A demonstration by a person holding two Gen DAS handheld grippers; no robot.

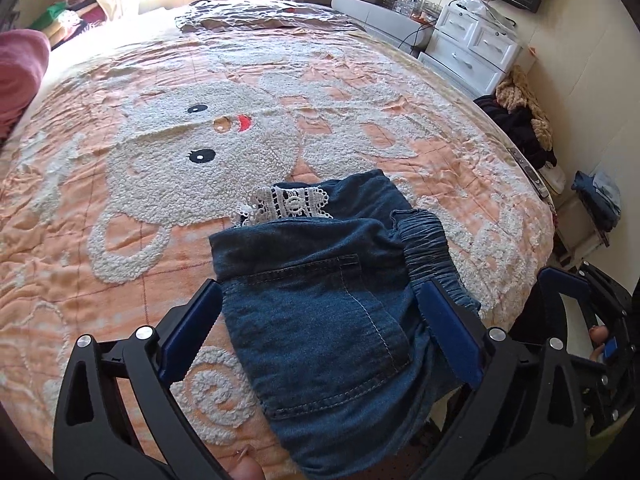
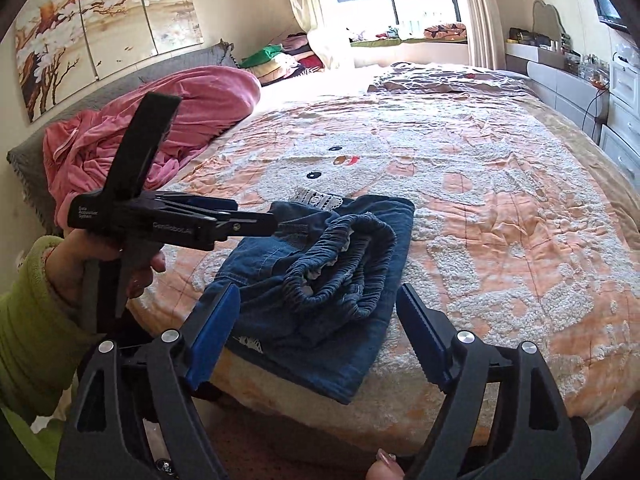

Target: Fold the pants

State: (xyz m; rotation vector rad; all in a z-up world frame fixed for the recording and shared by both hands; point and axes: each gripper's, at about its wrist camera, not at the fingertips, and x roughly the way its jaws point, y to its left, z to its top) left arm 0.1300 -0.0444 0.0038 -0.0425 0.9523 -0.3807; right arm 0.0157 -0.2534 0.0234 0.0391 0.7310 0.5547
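A small pair of blue denim pants [image 1: 320, 300] lies folded in a bundle near the front edge of the bed [image 1: 160, 240]. White lace trim [image 1: 288, 204] pokes out at the far end, and the elastic waistband [image 2: 340, 264] is bunched on top. My left gripper [image 1: 320, 286] is open, with one blue pad on each side of the bundle and nothing clamped. My right gripper [image 2: 319, 288] is also open and hovers over the near end of the pants [image 2: 320, 248]. In the right wrist view, the left gripper [image 2: 256, 212] reaches in from the left at the pants' far corner.
The bed is covered by a peach quilt with a white bunny pattern [image 2: 480, 200]. A pink blanket [image 2: 168, 120] is heaped by the headboard. White drawers [image 1: 476, 48] and a pile of clothes [image 1: 520, 120] stand beyond the bed's right edge. A green sleeve [image 2: 32, 320] holds the left gripper.
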